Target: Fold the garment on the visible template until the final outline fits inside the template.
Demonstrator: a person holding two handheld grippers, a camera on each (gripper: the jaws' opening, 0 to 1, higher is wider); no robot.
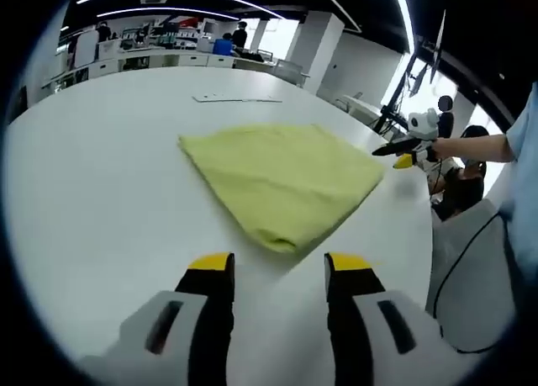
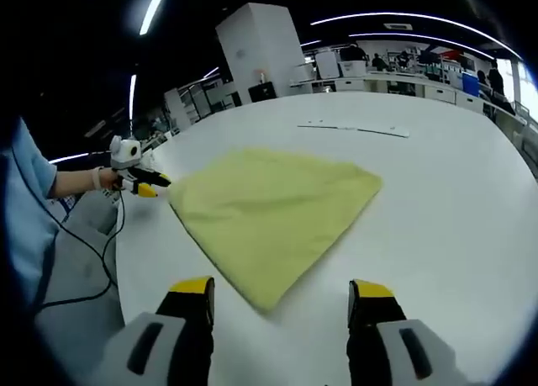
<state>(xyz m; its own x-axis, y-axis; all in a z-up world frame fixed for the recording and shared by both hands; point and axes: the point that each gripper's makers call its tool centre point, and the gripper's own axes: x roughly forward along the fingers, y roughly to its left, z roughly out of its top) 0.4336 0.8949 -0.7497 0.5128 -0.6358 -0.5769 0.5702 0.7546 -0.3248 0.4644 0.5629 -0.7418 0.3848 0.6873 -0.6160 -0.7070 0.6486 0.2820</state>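
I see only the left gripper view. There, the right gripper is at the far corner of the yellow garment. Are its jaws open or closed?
Observer: Open. In the right gripper view, the right gripper has its jaws wide apart; a corner of the yellow garment lies near their tips, not gripped.
Operator: And my left gripper, seen from there?
Observer: The left gripper points at the garment's corner by the edge of the table; I cannot tell whether they touch.

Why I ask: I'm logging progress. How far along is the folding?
Done: the yellow-green garment lies folded flat on the white table. In hand: nothing; the left gripper and right gripper are open, each short of a corner. Left: I can't make out a template outline, so fit is unconfirmed.
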